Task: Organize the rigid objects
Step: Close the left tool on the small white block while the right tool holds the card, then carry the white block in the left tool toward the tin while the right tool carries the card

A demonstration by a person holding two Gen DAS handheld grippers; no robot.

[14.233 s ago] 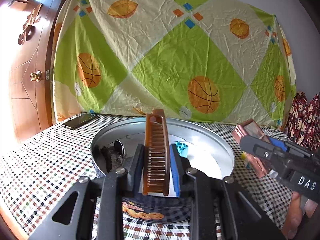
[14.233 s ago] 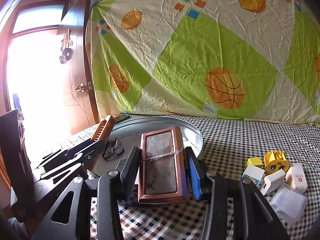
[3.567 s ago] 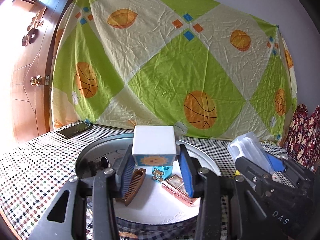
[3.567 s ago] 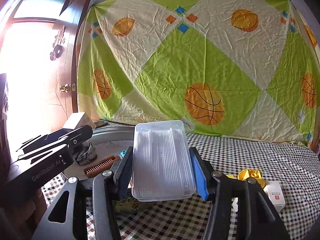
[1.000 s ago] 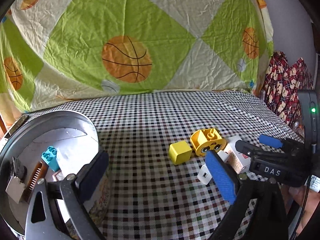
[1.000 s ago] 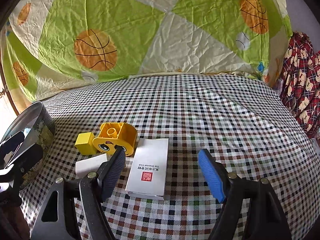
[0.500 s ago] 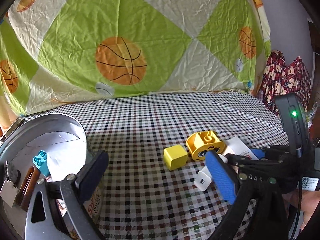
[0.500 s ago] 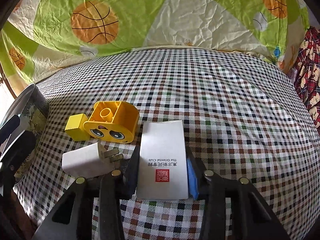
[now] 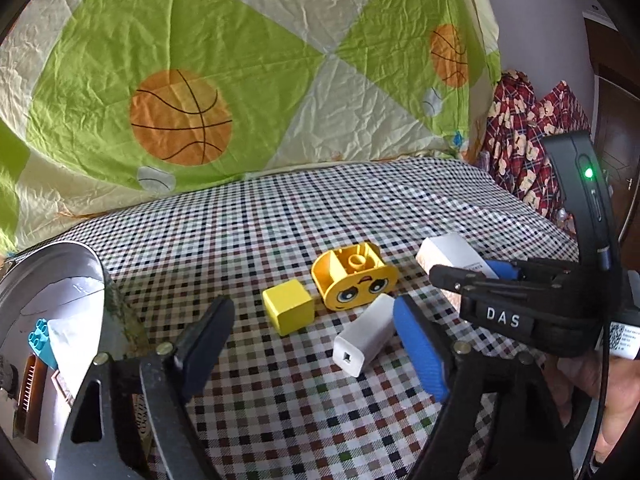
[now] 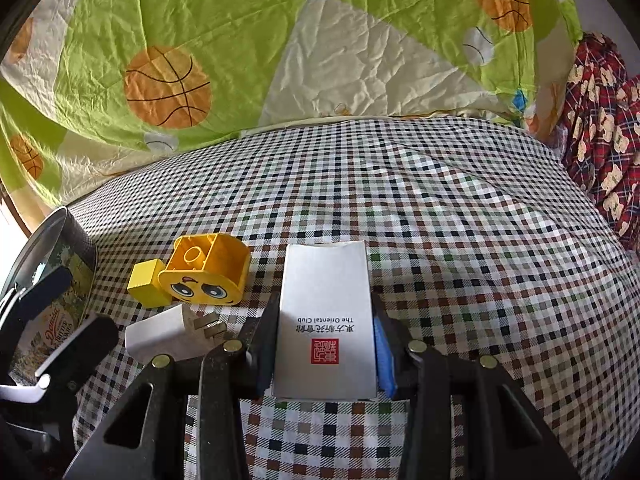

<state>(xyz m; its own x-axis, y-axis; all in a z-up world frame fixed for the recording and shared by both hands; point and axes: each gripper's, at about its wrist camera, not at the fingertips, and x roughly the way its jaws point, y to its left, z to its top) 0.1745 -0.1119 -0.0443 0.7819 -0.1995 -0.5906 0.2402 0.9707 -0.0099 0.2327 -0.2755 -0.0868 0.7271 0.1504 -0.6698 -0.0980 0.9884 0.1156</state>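
Ahead of the left gripper, whose jaws are closing, a white plug-in charger block is lying just inside its blue pad, with a small yellow cube and a yellow face-printed toy brick crowding just beyond. Bare checkered tablecloth is lying open past them. To its left, a round metal biscuit tin is walling off that side; to its right, the right gripper, gripping a white printed carton, is blocking passage. Beyond that carton, the cloth is stretching clear to the hanging basketball-print sheet.
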